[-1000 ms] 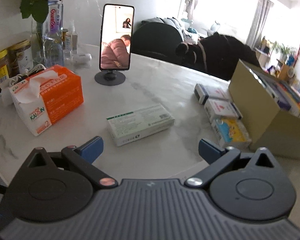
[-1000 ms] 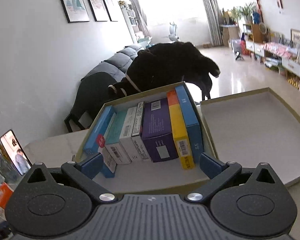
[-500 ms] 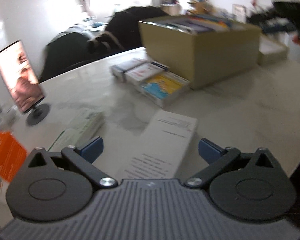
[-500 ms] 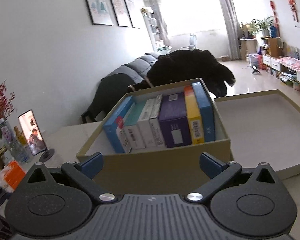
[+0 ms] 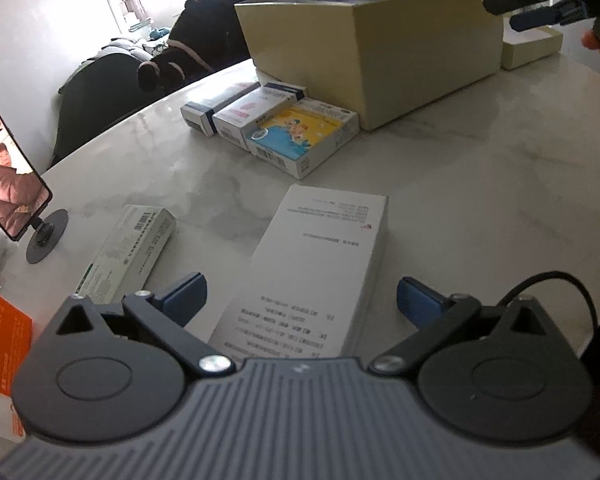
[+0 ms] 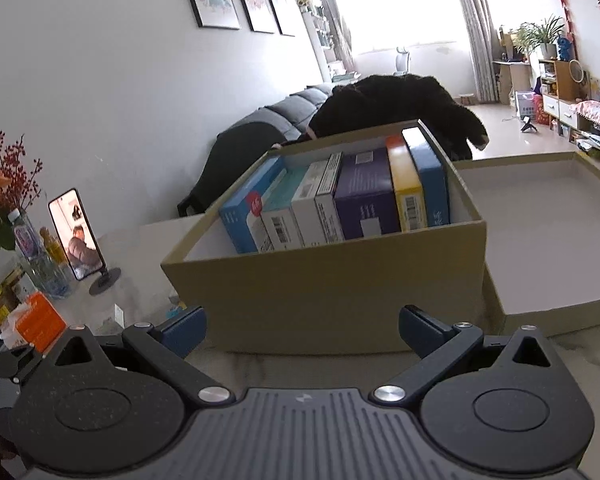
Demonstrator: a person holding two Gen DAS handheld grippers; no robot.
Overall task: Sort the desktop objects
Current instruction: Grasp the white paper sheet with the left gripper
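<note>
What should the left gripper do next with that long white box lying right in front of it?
Probably ease the left gripper forward and close on the white box. Its fingers are open either side of the box's near end, not touching, and the box lies flat on the table, unsorted, outside the cardboard box.

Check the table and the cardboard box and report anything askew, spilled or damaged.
Nothing spilled or damaged. In the cardboard box the light blue box at the row's left end leans on its neighbours. The white box and green-white box lie flat on the table, unsorted.
</note>
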